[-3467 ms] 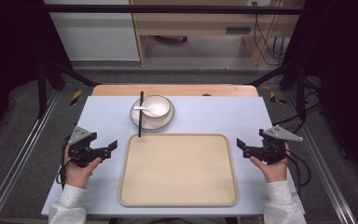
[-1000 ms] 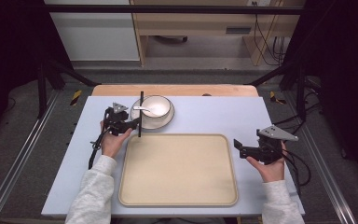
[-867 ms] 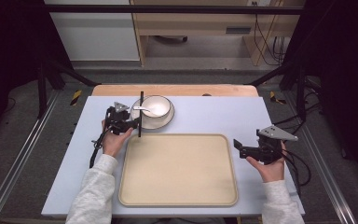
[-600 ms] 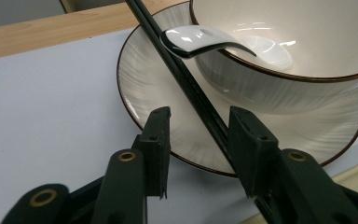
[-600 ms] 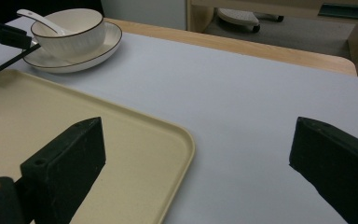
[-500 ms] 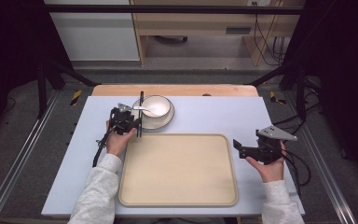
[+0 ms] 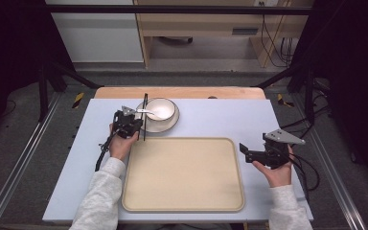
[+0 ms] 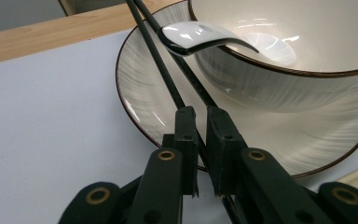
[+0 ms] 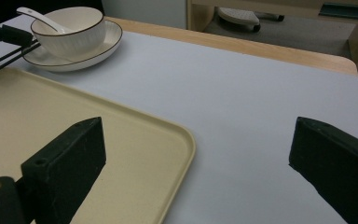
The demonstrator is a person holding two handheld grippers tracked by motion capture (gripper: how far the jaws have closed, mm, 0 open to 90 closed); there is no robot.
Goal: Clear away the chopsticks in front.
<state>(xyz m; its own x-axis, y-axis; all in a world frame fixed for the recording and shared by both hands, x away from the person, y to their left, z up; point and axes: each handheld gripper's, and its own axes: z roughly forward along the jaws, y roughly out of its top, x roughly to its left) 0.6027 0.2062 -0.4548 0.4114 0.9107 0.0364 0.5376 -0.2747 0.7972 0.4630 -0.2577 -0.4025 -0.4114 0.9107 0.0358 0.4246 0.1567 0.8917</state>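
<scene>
Two black chopsticks (image 7: 145, 117) lie side by side across the left rim of a white plate (image 7: 159, 130). A white bowl (image 7: 160, 109) stands on the plate with a white spoon (image 7: 143, 112) resting in it, handle to the left. My left gripper (image 7: 138, 125) has just been closing and is shut on the chopsticks (image 8: 168, 79), which run up between its pads (image 8: 185, 128) toward the spoon handle (image 8: 191, 35). My right gripper (image 7: 244, 152) hovers open and empty at the right edge of the cream tray (image 7: 182, 175); its jaws (image 9: 198, 128) stand wide over the tray corner (image 9: 177, 135).
The tray lies bare in the middle of the pale blue tabletop (image 7: 220, 117). A wooden strip (image 7: 182, 92) runs along the table's far edge. Black frame bars (image 7: 45, 81) stand at both sides. Cables trail from each gripper.
The left hand came from the table's left side up to the plate, then edged right, and its jaws closed on the chopsticks. The right hand stayed where it was.
</scene>
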